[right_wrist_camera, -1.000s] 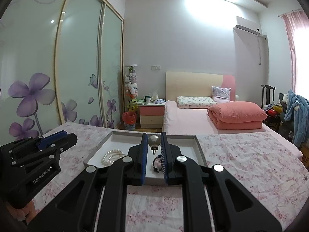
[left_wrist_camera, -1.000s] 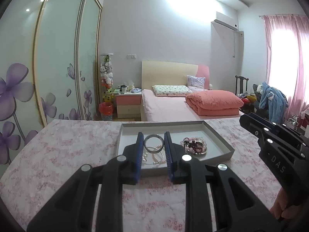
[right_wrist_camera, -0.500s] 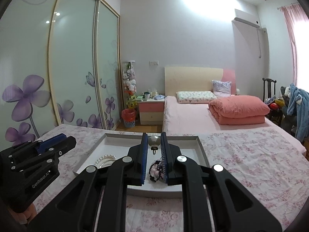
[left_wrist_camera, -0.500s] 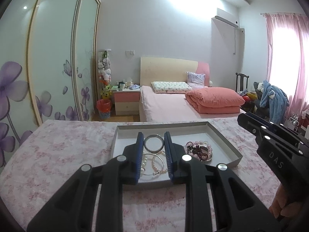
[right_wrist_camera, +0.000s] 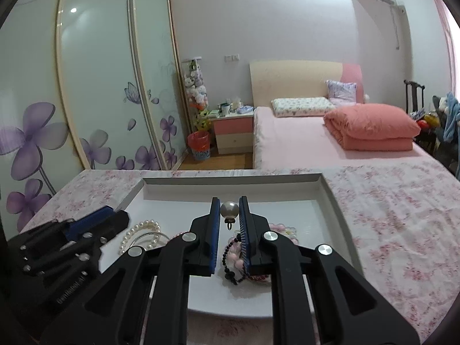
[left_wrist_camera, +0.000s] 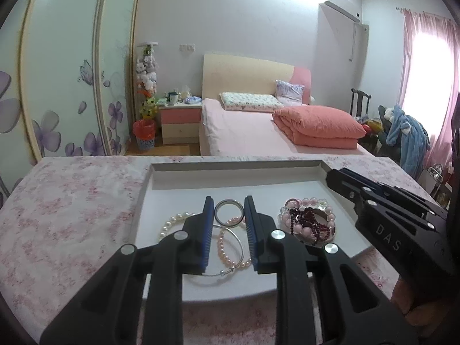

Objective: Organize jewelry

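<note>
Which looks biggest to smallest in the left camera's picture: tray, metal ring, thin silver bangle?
1. tray
2. thin silver bangle, partly hidden
3. metal ring, gripped in the left gripper above the tray, so nearer; true size unsure.

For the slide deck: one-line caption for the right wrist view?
Right gripper pinching a pearl earring above the white tray of bead bracelets.
</note>
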`<state>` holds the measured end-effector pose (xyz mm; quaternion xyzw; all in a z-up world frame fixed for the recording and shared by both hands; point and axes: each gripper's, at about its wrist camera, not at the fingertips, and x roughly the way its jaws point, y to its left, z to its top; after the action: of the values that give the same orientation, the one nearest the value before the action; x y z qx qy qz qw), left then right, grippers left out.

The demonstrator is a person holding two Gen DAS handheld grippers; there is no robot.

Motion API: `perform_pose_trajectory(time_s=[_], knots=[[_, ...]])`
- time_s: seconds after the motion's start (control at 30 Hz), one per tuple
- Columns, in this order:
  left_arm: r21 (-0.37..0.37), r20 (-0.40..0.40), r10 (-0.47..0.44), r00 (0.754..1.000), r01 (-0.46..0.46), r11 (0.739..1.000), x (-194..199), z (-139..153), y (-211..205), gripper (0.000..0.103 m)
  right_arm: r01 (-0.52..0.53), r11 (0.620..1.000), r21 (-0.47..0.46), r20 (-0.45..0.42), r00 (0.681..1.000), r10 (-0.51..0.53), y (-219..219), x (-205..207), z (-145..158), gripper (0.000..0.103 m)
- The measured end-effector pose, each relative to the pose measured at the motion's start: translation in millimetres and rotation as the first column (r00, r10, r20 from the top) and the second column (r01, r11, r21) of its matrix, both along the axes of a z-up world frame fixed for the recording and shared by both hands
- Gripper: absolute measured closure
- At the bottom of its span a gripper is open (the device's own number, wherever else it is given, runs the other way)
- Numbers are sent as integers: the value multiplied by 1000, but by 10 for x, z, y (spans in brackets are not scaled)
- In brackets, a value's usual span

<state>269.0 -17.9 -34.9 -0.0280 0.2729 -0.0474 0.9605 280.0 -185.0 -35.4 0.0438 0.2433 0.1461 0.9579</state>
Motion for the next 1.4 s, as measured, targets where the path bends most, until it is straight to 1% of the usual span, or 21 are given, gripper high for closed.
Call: perform_pose_trajectory(time_s=[0.03, 0.07, 0.1, 0.13, 0.17, 0.3, 0.37, 0.5, 0.57, 0.63, 0.7, 0.77, 0.83, 0.93, 1.0, 1.03, 1.07, 1.17, 1.3, 1.4], knots=[[-3, -6, -2, 1000, 2, 1000, 29, -10, 11, 79, -2, 1000, 13, -13, 1000, 2, -4, 24, -11, 87], [-7, -13, -1, 1000, 1, 1000, 54, -17, 20, 74, -2, 1000, 24, -22, 1000, 2, -12, 44, -15, 85], [-13, -14, 4, 1000, -5, 1000, 57, -9, 46, 72, 0, 999, 40, -31, 1000, 1, -48, 46, -10, 72], [-27, -7, 15, 1000, -15, 1000, 35, 18, 96, 68, 12, 998, 70, -31, 999, -10, -117, 18, 14, 58], [-41, 2, 23, 1000, -23, 999, 14, 50, 166, 64, 26, 996, 88, -25, 999, -24, -180, 2, 39, 55], [-88, 31, 61, 998, -58, 994, -155, 211, 376, 59, 59, 985, 162, -16, 998, -57, -443, -171, 178, 55], [-124, 50, 79, 996, -73, 990, -302, 322, 510, 55, 71, 981, 182, -10, 997, -70, -539, -277, 243, 55], [-153, 87, 108, 990, -94, 984, -619, 504, 666, 50, 68, 978, 195, 5, 997, -71, -616, -539, 362, 55], [-158, 107, 120, 987, -102, 982, -804, 575, 711, 45, 60, 980, 189, 12, 998, -63, -614, -696, 415, 53], [-152, 129, 132, 983, -112, 982, -1028, 634, 738, 42, 53, 982, 183, 23, 998, -58, -613, -844, 459, 45], [-141, 139, 139, 980, -120, 983, -1187, 661, 730, 41, 53, 984, 168, 39, 997, -60, -599, -1025, 498, 41], [-130, 145, 140, 979, -121, 984, -1356, 661, 716, 39, 60, 988, 141, 48, 997, -67, -566, -1207, 516, 33], [-119, 147, 137, 980, -120, 986, -1489, 647, 687, 34, 71, 991, 117, 48, 996, -77, -538, -1343, 515, 17], [-81, 144, 142, 979, -132, 988, -1653, 596, 615, 27, 101, 993, 54, 75, 992, -104, -467, -1575, 491, 7], [-46, 151, 159, 976, -154, 987, -1770, 557, 571, 22, 112, 994, 16, 89, 990, -113, -432, -1657, 464, 3], [-37, 158, 167, 973, -163, 986, -1834, 546, 560, 17, 118, 993, -4, 94, 989, -117, -411, -1708, 446, 2], [-35, 163, 173, 971, -170, 985, -1879, 541, 556, 13, 120, 993, -17, 100, 988, -118, -397, -1749, 434, 2], [-34, 174, 185, 967, -182, 983, -2032, 532, 568, 4, 117, 992, -50, 114, 987, -111, -352, -1890, 386, 2], [-8, 180, 180, 967, -182, 983, -2186, 510, 515, 4, 99, 994, -47, 131, 987, -92, -332, -2020, 363, 2], [36, 194, 179, 964, -190, 981, -2286, 484, 436, 4, 95, 995, -41, 162, 983, -87, -331, -2112, 370, 2]])
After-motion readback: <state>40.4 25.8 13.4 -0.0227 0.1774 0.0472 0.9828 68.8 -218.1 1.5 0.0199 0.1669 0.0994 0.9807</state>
